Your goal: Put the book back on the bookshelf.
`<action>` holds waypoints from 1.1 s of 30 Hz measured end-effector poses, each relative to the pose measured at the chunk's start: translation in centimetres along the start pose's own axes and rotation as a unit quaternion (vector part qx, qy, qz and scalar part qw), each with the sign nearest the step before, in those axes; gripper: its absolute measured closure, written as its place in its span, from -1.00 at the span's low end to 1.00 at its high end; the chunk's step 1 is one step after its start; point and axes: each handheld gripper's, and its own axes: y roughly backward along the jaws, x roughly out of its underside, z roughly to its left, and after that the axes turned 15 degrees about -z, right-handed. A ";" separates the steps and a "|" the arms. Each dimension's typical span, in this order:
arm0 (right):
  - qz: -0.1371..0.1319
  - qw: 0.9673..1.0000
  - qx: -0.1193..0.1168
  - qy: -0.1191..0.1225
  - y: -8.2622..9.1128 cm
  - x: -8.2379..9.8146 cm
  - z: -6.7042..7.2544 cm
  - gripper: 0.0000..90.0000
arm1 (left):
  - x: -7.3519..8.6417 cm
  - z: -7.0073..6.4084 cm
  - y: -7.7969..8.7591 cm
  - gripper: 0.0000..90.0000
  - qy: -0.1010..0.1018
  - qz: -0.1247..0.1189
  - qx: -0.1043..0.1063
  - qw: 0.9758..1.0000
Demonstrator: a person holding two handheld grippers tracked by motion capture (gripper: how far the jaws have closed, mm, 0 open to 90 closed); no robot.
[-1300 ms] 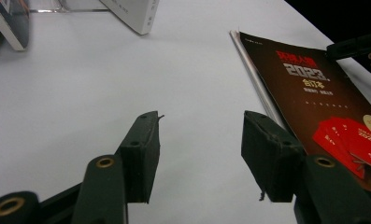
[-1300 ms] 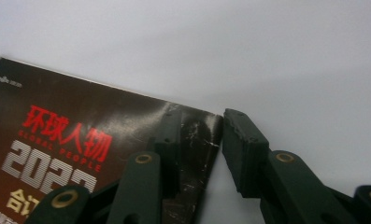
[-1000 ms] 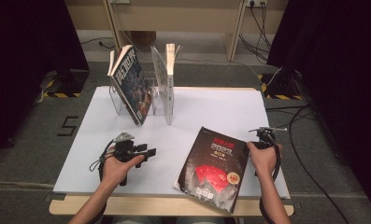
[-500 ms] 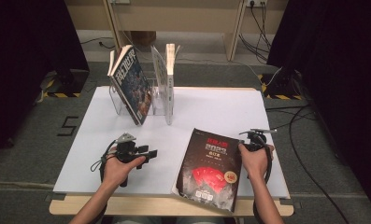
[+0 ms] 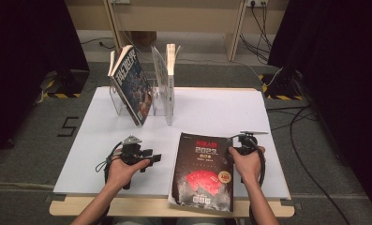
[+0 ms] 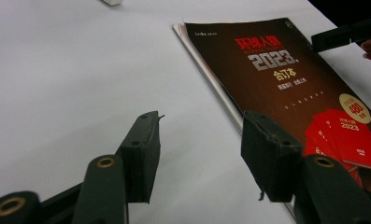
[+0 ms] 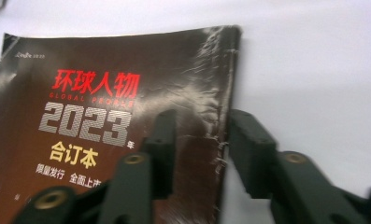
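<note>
Movement is all on the right side: the right gripper [image 5: 234, 151], which sat well off the right edge of the dark magazine [image 5: 203, 172] a second ago, is now at that edge, near the magazine's upper right corner. Its jaws have just been opening, and in the right gripper view they straddle the worn spine edge [image 7: 227, 116], one jaw over the cover and the other over the bare tabletop [image 5: 207, 110] beside the magazine; the pads do not press on it, so the gripper is open with nothing held. The magazine itself has swung slightly and lies flat, its lower end hanging past the tabletop's near edge. The left gripper [image 5: 153, 158] sits just left of the magazine, unmoved, jaws wide apart and empty. Beyond the magazine's top edge stands the clear rack [image 5: 161, 101] with two upright books. My reading: the right gripper is lining up to pinch the spine edge; a lift has not yet begun
</note>
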 end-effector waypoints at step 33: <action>0.042 0.999 -0.007 0.004 0.6 1.8 1.6 0.95 | 0.2 -0.5 -1.3 0.18 0.008 0.021 -0.002 1.000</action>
